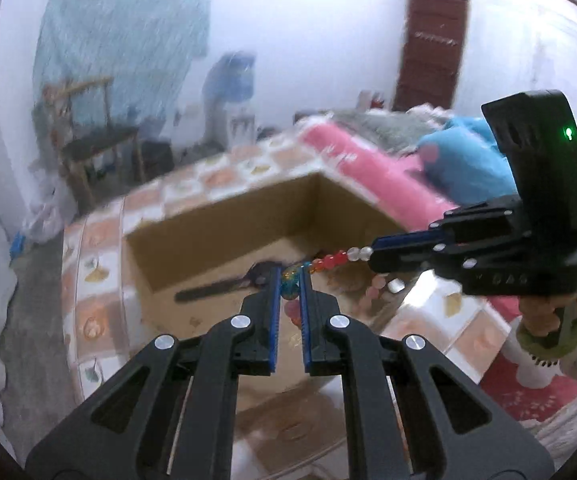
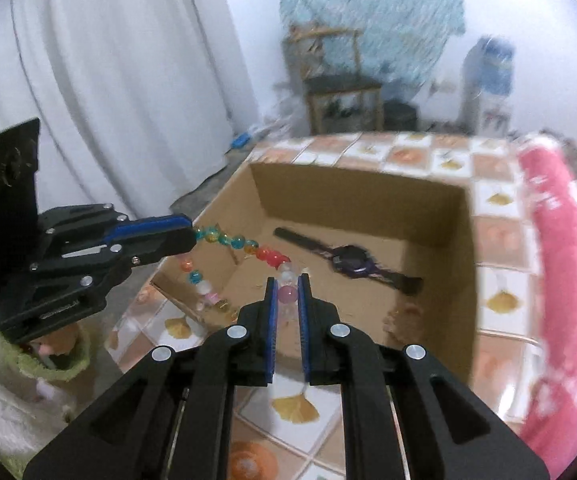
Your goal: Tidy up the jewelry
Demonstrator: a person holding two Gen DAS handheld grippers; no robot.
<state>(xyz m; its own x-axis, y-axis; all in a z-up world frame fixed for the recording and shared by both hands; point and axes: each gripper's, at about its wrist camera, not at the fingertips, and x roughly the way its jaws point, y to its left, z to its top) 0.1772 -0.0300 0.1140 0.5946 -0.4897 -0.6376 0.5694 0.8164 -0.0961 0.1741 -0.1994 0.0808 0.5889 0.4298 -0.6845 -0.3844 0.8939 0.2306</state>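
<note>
A string of coloured glass beads (image 2: 248,246) hangs in the air over an open cardboard box (image 2: 428,196). My left gripper (image 1: 290,282) is shut on its blue-green beads (image 1: 290,280). My right gripper (image 2: 287,288) is shut on a pink bead at the other end. In the left wrist view the right gripper (image 1: 372,254) comes in from the right, with red and clear beads (image 1: 336,258) stretched between the two. In the right wrist view the left gripper (image 2: 192,234) comes in from the left, and a loop of beads (image 2: 198,280) sags below. A dark wristwatch (image 2: 350,262) lies on the box floor.
The box sits on a tiled cloth with leaf prints (image 2: 500,200). A pink roll (image 2: 560,264) and a blue bundle (image 1: 460,160) lie along the right. White curtain (image 2: 108,80), a wooden chair (image 2: 340,84) and a water dispenser (image 2: 488,76) stand behind. A sleeve (image 1: 544,332) holds the right gripper.
</note>
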